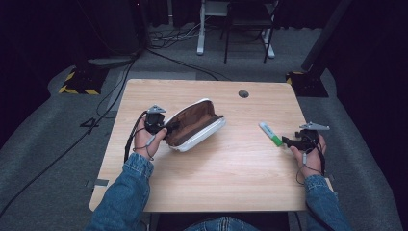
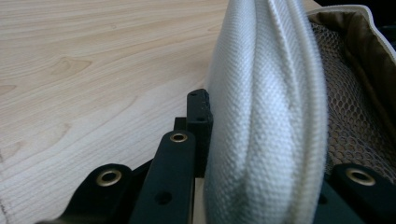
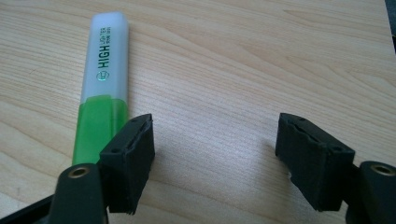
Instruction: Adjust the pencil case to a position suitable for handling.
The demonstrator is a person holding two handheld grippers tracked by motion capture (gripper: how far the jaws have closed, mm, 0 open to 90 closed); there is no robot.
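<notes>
At the left of the pale wooden table (image 1: 226, 163), the person's left hand (image 1: 144, 138), in a blue denim sleeve (image 1: 124, 195), holds the left gripper (image 1: 161, 129) against the near end of a white fabric pencil case with a brown lining (image 1: 195, 125). The case lies unzipped, its opening facing up and toward the person. In the left gripper view the jaws are clamped on the white woven wall (image 2: 266, 116) of the case, one jaw outside it, the other inside against the brown mesh pocket (image 2: 348, 116). Right of the case, well apart from it, a green and white highlighter pen (image 1: 271, 134) lies flat on the table. The right gripper (image 1: 293, 142), held in the right hand (image 1: 310, 153), sits just beside the pen's green end (image 3: 100, 126); its jaws stand wide apart, holding nothing.
</notes>
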